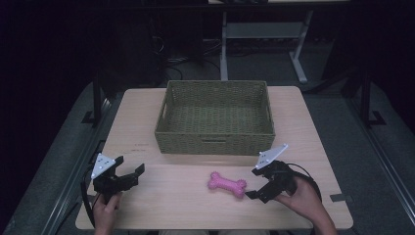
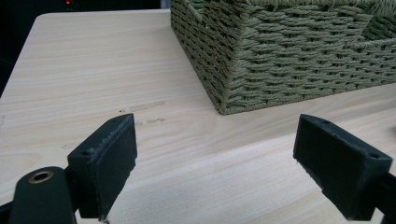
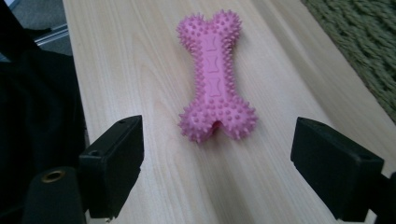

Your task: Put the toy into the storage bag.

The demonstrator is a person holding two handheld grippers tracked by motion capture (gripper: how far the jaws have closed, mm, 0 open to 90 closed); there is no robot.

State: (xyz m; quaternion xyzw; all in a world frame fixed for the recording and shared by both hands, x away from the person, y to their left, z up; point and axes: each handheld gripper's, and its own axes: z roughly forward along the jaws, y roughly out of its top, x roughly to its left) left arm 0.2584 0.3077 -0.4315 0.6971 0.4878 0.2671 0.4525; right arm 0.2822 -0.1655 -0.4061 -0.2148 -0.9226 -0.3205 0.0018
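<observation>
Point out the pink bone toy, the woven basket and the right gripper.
pink bone toy (image 3: 215, 79), right gripper view, its middle shaft.
woven basket (image 1: 214, 142), high view, near wall.
right gripper (image 1: 253, 182), high view, midway between its fingers.

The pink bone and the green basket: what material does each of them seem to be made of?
The pink bone looks like soft rubber or moulded plastic with a matte finish: small spikes cover both knobbed ends, and shapes are embossed along the smooth middle. The green basket looks woven from twisted cord, perhaps paper rope or seagrass: its walls show rows of plaited strands, dull olive, without shine.
</observation>
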